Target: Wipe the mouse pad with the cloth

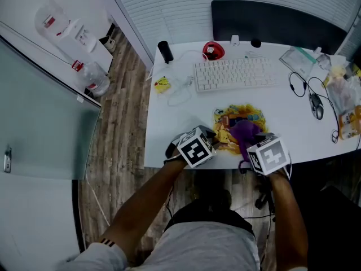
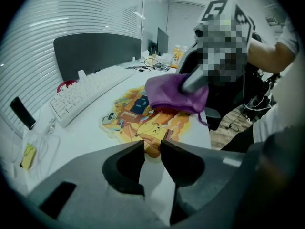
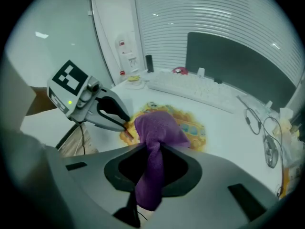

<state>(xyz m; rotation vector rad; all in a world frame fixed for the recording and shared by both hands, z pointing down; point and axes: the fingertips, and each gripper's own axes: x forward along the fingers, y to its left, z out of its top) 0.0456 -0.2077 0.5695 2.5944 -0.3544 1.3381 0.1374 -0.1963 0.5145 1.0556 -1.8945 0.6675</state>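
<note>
Both forearms are bare and reach forward from the bottom of the head view to the near edge of the white desk (image 1: 175,117). The left forearm (image 1: 148,205) slants up to the right, and the right forearm (image 1: 289,208) goes almost straight. The left gripper (image 1: 216,136) points to the right, with its tip at the near left corner of the mouse pad (image 1: 234,117). The right gripper (image 1: 248,145) points away from the person, over the near right part of the pad. The pad lies flat between the desk's near edge and the keyboard (image 1: 234,73); it is yellow and orange with a cartoon print. The purple cloth (image 1: 246,131) lies crumpled on its right half. At the right end of the desk a clear plastic bag (image 1: 343,95) holds yellow and orange things, too small to name.

Seen from the left gripper view, the jaws stand almost together and pinch the orange corner of the pad in the narrow slit between their tips. Further on, the cloth covers the far part of the pad, with the right gripper above it.

Seen from the right gripper view, the jaws are closed on the cloth. One bunched end passes between them toward the camera, and the other end spreads on the pad. The left gripper's tips meet at the pad's left edge.
</note>
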